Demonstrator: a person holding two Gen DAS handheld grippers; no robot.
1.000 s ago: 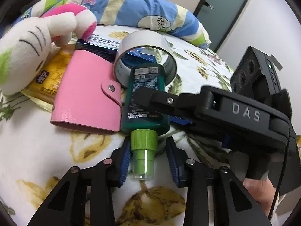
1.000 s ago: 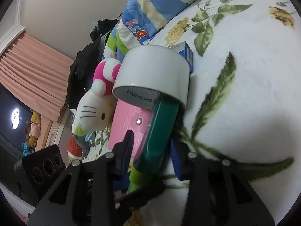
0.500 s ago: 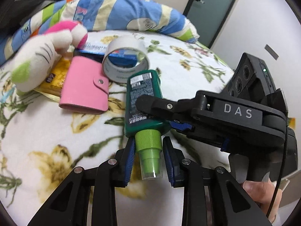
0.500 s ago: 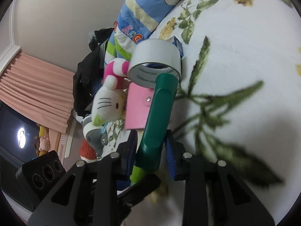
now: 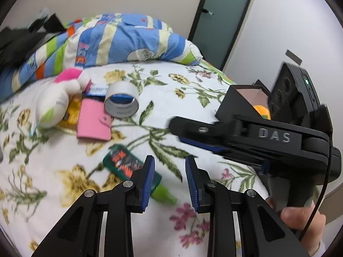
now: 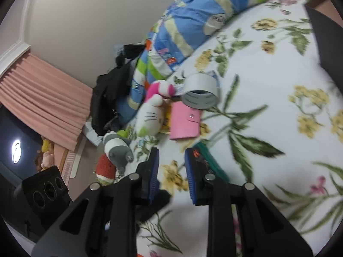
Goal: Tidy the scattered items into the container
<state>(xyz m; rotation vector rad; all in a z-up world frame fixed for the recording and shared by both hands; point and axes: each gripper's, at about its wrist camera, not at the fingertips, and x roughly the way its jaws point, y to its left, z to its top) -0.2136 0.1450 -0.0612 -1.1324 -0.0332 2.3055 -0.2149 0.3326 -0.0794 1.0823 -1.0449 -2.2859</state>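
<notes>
The left tongs (image 5: 169,180) are open, with nothing between the blue pads (image 5: 149,177). The right tongs (image 6: 171,171) are open too, and they hold nothing. In the left view the right tongs (image 5: 214,137) reach in from the right side, above the bed.

The green bottle (image 5: 126,165) lies on its side on the flowery blanket (image 5: 193,98). It rests just past the left pad, partly hidden behind it. Its light green cap (image 5: 164,194) points toward the camera. The picture is a bit blurry there. In the right view the green bottle (image 6: 211,156) shows just behind the right pad of those tongs.

Farther back on the bed lies a pink wallet (image 5: 93,120). A gray roll of tape (image 5: 121,101) stands tilted on its edge, touching the top corner of the wallet. A white cat toy (image 5: 56,105) with a pink bow lies to the left of the wallet. Something yellow (image 5: 71,109) peeks out from under the toy and the wallet. A blue box (image 5: 97,90) sits behind the tape.

A striped blue pillow (image 5: 120,40) lies at the back of the bed. A black box (image 5: 240,105) with a pink inside sits on the right side of the bed, behind the right tongs. Something orange (image 5: 260,110) shows inside it. The bottle, wallet, tape and toy are all on the blanket, well apart from the box.

A pink curtain (image 6: 42,98) hangs at the left in the right view.
</notes>
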